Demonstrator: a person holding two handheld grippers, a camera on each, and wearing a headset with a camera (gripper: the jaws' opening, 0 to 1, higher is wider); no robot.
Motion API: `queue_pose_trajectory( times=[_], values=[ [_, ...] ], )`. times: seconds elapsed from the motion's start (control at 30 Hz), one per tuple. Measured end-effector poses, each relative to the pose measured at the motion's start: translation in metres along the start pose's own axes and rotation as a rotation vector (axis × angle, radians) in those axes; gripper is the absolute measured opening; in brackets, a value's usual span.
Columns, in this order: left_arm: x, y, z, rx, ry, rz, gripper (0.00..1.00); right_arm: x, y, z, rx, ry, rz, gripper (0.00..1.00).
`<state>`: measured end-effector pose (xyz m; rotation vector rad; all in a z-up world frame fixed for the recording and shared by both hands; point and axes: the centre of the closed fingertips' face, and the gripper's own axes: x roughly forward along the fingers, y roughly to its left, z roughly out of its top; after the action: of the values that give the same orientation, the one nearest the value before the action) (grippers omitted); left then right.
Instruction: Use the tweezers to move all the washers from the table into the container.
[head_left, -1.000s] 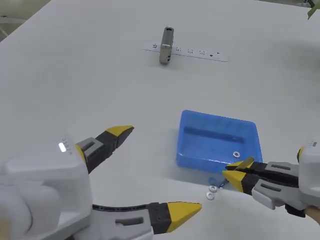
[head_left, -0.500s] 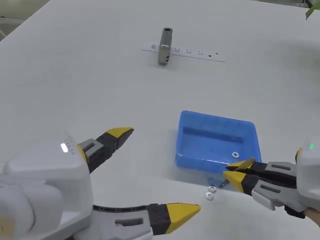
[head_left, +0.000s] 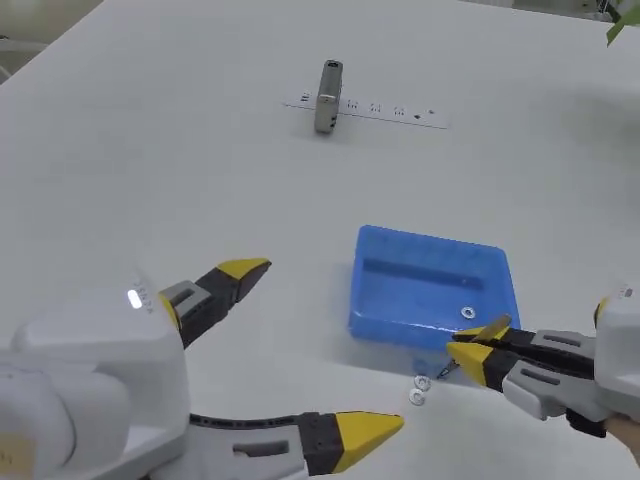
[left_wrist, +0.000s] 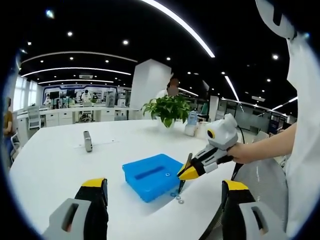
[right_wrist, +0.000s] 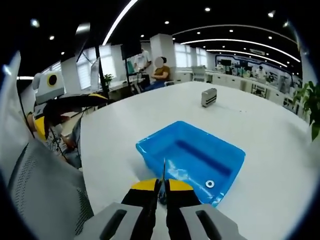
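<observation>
Head view, w/ both gripper views for ref. The right claw (head_left: 472, 343) is shown closed down to a narrow slit on the tweezers (right_wrist: 163, 175), which are pinched between the yellow pads and project fwd as a thin dark blade. The left claw (head_left: 308, 348) is shown spread wide, nothing held, low at the near-left of the worktop (head_left: 150, 150). Two washers (head_left: 419, 389) are seen loose on the worktop, close together, just outside the near wall of the blue container (head_left: 400, 322) and not inside it. A further washer (head_left: 467, 313) is seen already lying on the container floor, toward its near-right corner. Key relation: the loose pair lies ahead of and slightly below the tweezer tip, i.e. to the left of the right claw as seen from the head, w/ the tip near them; contact cannot be told at this res. The tweezers' long axis is judged to run from the right claw down-left toward the pair, roughly along the container's near wall. The right claw is by far the nearer; the left claw is well apart from them. A short fwd-and-down reach is judged to be what the pick calls for, then a lift over the near wall.
</observation>
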<state>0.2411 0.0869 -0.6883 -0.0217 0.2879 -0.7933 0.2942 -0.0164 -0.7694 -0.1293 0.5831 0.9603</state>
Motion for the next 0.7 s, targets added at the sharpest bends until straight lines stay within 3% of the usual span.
queue_pose_trajectory(
  times=[0.07, 0.43, 0.7],
  values=[
    [0.0, 0.0, 0.002, -0.002, -0.005, 0.0, 0.97, -0.005, 0.005, 0.007, 0.069, -0.029, 0.02, 0.02],
    [0.0, 0.0, 0.006, -0.027, -0.029, 0.001, 0.96, -0.034, 0.006, 0.048, 0.084, -0.095, 0.023, 0.02],
    [-0.002, 0.001, 0.006, -0.032, -0.035, 0.013, 0.96, -0.028, -0.016, 0.064, 0.082, -0.122, -0.013, 0.02]
  ],
)
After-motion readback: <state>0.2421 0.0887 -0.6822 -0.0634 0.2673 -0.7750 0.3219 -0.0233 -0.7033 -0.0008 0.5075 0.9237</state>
